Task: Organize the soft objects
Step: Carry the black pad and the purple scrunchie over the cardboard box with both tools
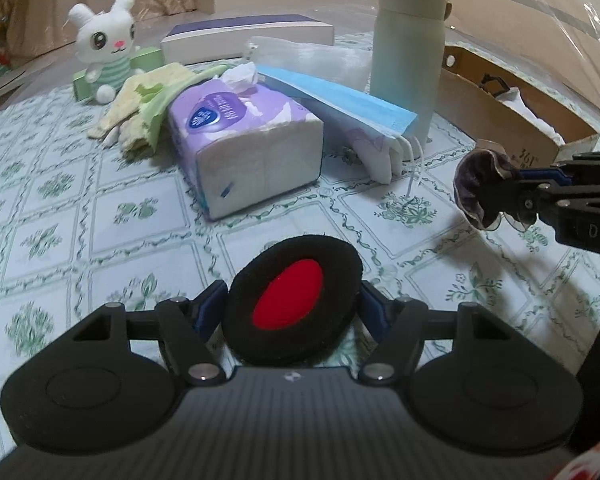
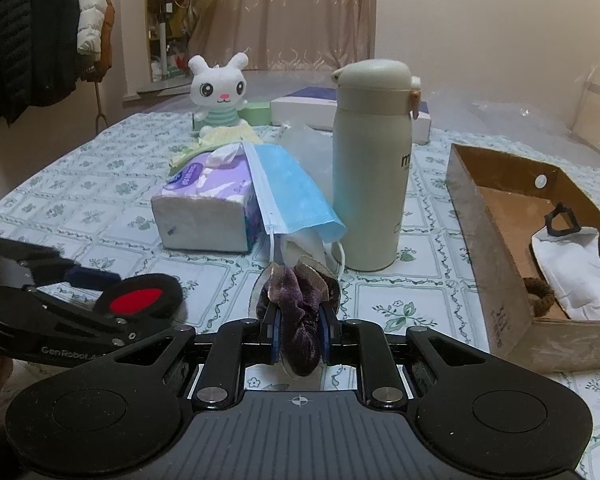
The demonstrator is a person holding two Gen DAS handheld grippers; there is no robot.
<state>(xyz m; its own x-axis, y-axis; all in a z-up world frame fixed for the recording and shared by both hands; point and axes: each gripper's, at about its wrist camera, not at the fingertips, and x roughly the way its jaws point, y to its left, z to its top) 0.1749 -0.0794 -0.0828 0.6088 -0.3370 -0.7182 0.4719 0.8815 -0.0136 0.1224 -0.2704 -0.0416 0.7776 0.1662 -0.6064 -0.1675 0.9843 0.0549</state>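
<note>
My left gripper (image 1: 294, 304) is shut on a black round pad with a red centre (image 1: 292, 298), held above the table; it also shows in the right wrist view (image 2: 140, 298). My right gripper (image 2: 300, 332) is shut on a purple velvet scrunchie (image 2: 300, 320), which also shows in the left wrist view (image 1: 478, 188). A cardboard box (image 2: 496, 280) at the right holds a white pouch (image 2: 572, 272) and a brown hair tie (image 2: 538, 296). A white plush rabbit (image 1: 104, 48), yellow-green gloves (image 1: 140, 108), a tissue pack (image 1: 244, 148) and blue face masks (image 1: 352, 112) lie further back.
A tall pale thermos (image 2: 370, 168) stands between the masks and the cardboard box. A flat white and purple box (image 1: 248, 36) and a small green box (image 1: 146, 58) sit at the back. Clear plastic wrap (image 1: 312, 60) lies behind the masks. The floral tablecloth (image 1: 60, 216) covers the table.
</note>
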